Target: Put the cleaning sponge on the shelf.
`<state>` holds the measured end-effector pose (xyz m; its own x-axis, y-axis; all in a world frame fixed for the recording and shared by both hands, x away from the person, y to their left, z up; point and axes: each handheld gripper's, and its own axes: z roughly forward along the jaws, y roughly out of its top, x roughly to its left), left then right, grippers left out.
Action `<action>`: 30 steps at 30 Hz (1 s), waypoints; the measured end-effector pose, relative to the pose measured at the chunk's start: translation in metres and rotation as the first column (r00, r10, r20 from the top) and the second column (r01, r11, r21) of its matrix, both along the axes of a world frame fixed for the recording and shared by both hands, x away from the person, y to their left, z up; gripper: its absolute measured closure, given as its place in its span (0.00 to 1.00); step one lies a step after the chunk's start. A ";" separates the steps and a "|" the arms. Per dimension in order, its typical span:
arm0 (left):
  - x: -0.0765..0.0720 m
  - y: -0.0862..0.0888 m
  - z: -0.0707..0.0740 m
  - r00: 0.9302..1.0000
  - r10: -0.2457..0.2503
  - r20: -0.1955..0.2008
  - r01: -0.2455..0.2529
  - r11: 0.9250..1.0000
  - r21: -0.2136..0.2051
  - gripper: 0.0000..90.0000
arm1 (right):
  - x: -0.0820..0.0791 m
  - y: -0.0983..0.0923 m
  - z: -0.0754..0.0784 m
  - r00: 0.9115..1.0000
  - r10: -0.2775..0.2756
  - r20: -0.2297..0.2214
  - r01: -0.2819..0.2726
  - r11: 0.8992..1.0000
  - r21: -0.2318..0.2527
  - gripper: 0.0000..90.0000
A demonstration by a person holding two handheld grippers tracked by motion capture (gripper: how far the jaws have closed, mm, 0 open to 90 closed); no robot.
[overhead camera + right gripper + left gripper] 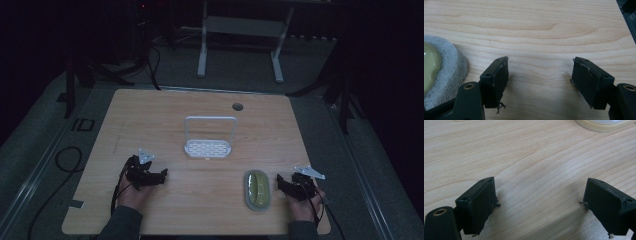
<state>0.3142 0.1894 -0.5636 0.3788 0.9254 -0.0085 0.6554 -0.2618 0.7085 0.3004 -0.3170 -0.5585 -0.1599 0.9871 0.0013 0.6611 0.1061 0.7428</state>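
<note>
1. The oval scrubbing sponge with a grey fibrous rim and a glossy yellow-green top [257, 189] lies flat near the front edge of the light wooden desk [165, 107], toward its front-right corner, untouched.
2. The right gripper [281, 181] rests just beside the sponge on its right; in the right gripper view its jaws stand wide apart with bare wood between them, holding nothing, and the sponge's grey rim [449, 65] shows at the left.
3. The left gripper [162, 175] sits well apart, nearer the front-left corner, jaws equally wide and empty (the pale rim at the top of the left gripper view is probably the rack's base, though I cannot be sure).
4. The white plastic rack with a slotted base and a tall hoop handle [209, 136] stands at mid-desk, behind and left of the sponge.
5. Risks, as I judge them: the sponge is low and soft, so jaws closing too high would skid over the slick top, and closing too low would scrape the wood; a sideways nudge from the right gripper could push it off line.
6. Carrying anything to the rack, the upright hoop could be clipped and the light rack tipped or shoved.
7. Room: open wood lies between the grippers and all round the rack; only the front edge is close to the sponge.
</note>
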 end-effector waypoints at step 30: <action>0.000 0.000 0.000 1.000 0.000 0.000 0.000 1.000 0.001 0.13 | -0.013 0.018 0.027 0.999 -0.026 -0.029 0.024 0.997 -0.069 0.50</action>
<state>0.3141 0.1894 -0.5635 0.3792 0.9253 -0.0081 0.6556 -0.2625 0.7081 0.2871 -0.2994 -0.5317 -0.1359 0.9887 -0.0627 0.6860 0.1395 0.7141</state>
